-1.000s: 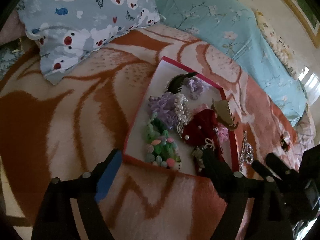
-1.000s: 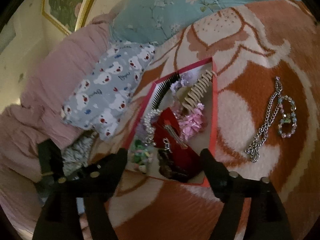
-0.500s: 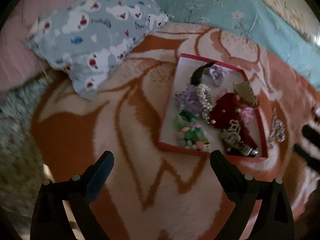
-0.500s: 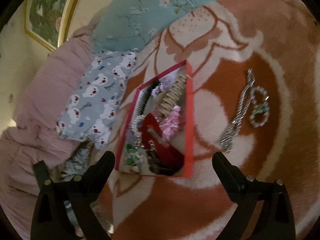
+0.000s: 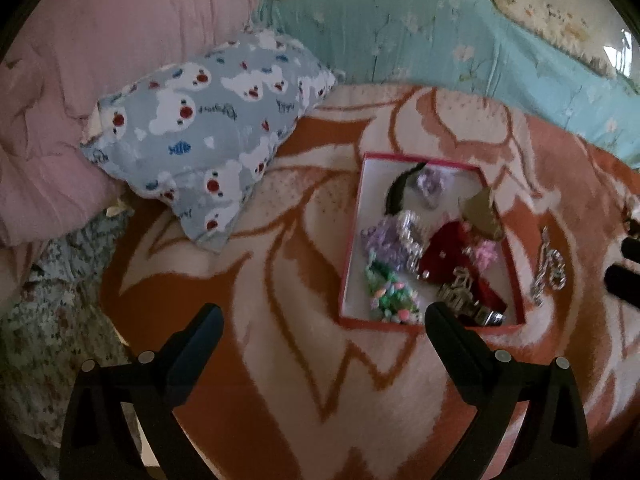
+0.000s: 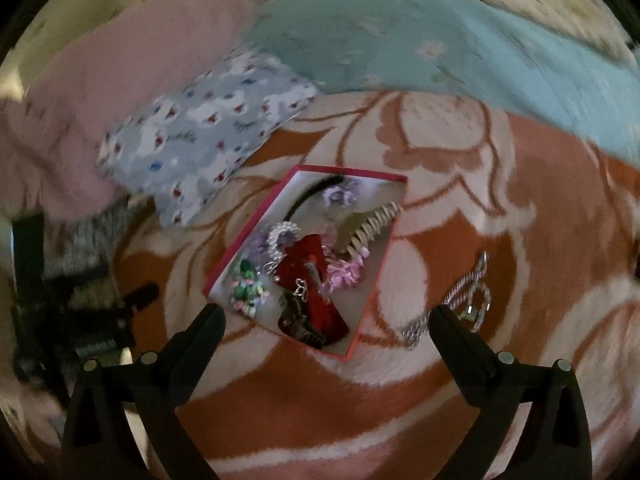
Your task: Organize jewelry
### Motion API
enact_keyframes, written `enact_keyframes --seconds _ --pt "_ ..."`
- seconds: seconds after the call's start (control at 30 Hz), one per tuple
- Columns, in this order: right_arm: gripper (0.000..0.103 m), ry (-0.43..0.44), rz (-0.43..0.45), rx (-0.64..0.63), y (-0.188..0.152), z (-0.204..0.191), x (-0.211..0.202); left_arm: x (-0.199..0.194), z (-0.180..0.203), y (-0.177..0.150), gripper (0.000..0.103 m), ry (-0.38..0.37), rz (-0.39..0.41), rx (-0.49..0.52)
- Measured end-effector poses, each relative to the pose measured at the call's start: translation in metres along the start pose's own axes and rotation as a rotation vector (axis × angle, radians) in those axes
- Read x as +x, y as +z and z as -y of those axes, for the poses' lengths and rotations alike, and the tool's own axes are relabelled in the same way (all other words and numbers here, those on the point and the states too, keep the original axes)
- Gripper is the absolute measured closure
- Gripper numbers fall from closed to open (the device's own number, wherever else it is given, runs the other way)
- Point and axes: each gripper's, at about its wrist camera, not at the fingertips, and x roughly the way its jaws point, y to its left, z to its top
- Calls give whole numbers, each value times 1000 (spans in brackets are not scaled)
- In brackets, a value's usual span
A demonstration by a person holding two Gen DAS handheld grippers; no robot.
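The left gripper point(image 5: 322, 322) hangs above the orange-and-cream blanket point(image 5: 280, 360) with its 2 jaws spread wide and nothing between them. The red-rimmed tray point(image 5: 352, 236) lies on the blanket ahead of it and off to the right, its near edge just beyond the right fingertip, which overlaps the tray's near right corner in this view.

Inside the tray lies a heap: a black comb point(image 5: 400, 190) and a lilac scrunchie point(image 5: 430, 184) toward the far edge, a pearl string point(image 5: 412, 236) and a red velvet piece point(image 5: 448, 252) in the middle, a tan claw clip point(image 5: 482, 216) at the right edge, and green and pastel beads point(image 5: 390, 292) at the near left corner.

The right gripper point(image 6: 326, 318) is likewise wide open and empty; the tray's near corner sits between its fingertips, just ahead. A silver chain point(image 6: 460, 292) and a beaded bracelet point(image 6: 478, 304) lie touching each other on the blanket, outside the tray past its right edge, with the chain's near end right beside the right fingertip.

A bear-print pillow point(image 5: 208, 128) rests on the blanket's far left corner, well apart from both grippers.
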Motion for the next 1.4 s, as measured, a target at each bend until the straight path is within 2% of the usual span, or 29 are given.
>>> enact_keyframes --seconds 0.1,0.33,0.47,0.77,1.2,1.4 --pt "1 8 -11 -46 5 -10 4 -1 -1 -1 1 1 1 -2" --pt "1 55 -82 26 -14 -9 32 17 8 -7 1 5 -47 18" --pt "1 75 -76 38 -20 -8 37 25 10 -4 1 -3 -58 7" --pt "1 51 -113 70 -30 6 54 35 19 -6 1 -24 -76 25" --pt "1 67 -62 74 -28 10 40 24 22 -9 1 -26 -54 18" --pt "1 69 -66 58 -27 6 39 23 23 -9 1 -30 -54 28"
